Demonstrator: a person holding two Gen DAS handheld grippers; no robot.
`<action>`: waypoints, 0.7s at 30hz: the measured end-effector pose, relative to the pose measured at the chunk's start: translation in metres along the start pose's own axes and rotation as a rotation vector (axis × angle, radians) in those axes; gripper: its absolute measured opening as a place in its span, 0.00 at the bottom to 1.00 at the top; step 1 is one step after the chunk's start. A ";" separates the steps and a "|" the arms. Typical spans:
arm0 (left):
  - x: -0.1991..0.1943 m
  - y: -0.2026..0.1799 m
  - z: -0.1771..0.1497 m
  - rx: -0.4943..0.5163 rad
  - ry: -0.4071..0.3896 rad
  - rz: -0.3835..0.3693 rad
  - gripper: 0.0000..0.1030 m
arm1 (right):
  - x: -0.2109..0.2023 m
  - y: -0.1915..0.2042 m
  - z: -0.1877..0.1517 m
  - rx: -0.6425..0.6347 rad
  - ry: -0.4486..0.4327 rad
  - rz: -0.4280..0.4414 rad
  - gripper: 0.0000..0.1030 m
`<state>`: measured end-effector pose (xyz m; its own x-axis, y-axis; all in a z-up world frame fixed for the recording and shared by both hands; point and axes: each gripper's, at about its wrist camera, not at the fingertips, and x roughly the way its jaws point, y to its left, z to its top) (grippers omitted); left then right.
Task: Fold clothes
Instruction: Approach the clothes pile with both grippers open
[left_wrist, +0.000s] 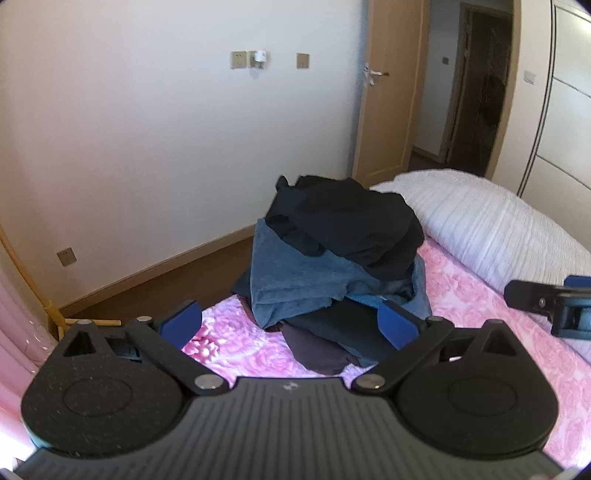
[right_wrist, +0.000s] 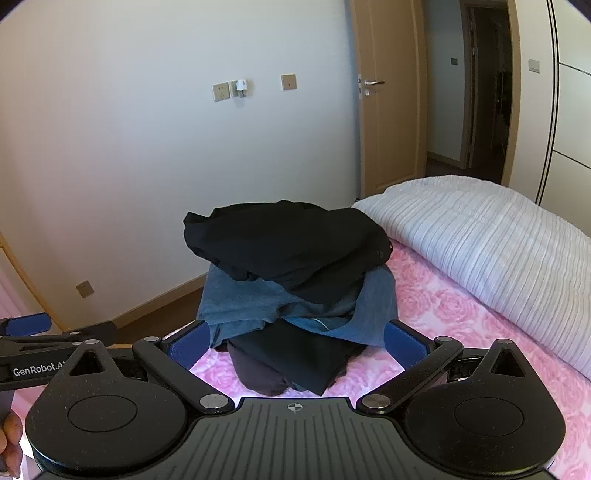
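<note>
On the pink rose-print bedspread (left_wrist: 461, 295), near the bed's edge: pile of clothes (left_wrist: 332, 266), unfolded, stacked loosely. Top layer: black garment (right_wrist: 288, 243), crumpled, overhanging the layers below. Middle layer: blue-grey T-shirt (right_wrist: 251, 302) with a denim-blue item beside it. Bottom layer: dark garment (right_wrist: 295, 362) and a dark brownish piece, both touching the bedspread.

Left gripper (left_wrist: 291, 325): jaws wide apart, blue pads (left_wrist: 181, 323) on either side of the pile's near end, holding nothing, not touching the fabric as far as visible. Right gripper (right_wrist: 295, 341): jaws likewise spread wide, empty, blue pads (right_wrist: 404, 345) flanking the lower layers of the pile; contact with the cloth cannot be told. Each gripper visible at the edge of the other's view, side by side, well apart.

To the right of the pile: white ribbed pillow (right_wrist: 491, 243) lying on the bedspread. Behind the bed: pale wall (left_wrist: 147, 129) with sockets, wooden skirting, open wooden door (right_wrist: 388, 96) leading to a dark hallway. Lower left corner of the right wrist view: part of a hand (right_wrist: 9, 443).
</note>
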<state>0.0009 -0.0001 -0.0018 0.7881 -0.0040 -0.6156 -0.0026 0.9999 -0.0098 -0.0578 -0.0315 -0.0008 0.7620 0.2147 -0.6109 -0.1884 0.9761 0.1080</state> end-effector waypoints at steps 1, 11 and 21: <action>0.001 0.000 0.000 -0.001 0.007 -0.003 0.96 | -0.001 0.000 0.001 0.001 0.001 -0.001 1.00; 0.008 -0.007 -0.011 -0.004 0.056 -0.016 0.96 | 0.007 -0.006 -0.012 0.013 0.008 -0.013 1.00; 0.002 0.000 -0.016 -0.008 0.056 -0.006 0.96 | 0.005 -0.002 -0.019 0.009 0.002 -0.003 1.00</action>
<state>-0.0075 -0.0004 -0.0151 0.7524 -0.0104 -0.6586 -0.0032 0.9998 -0.0194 -0.0653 -0.0333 -0.0190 0.7615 0.2122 -0.6125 -0.1810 0.9769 0.1134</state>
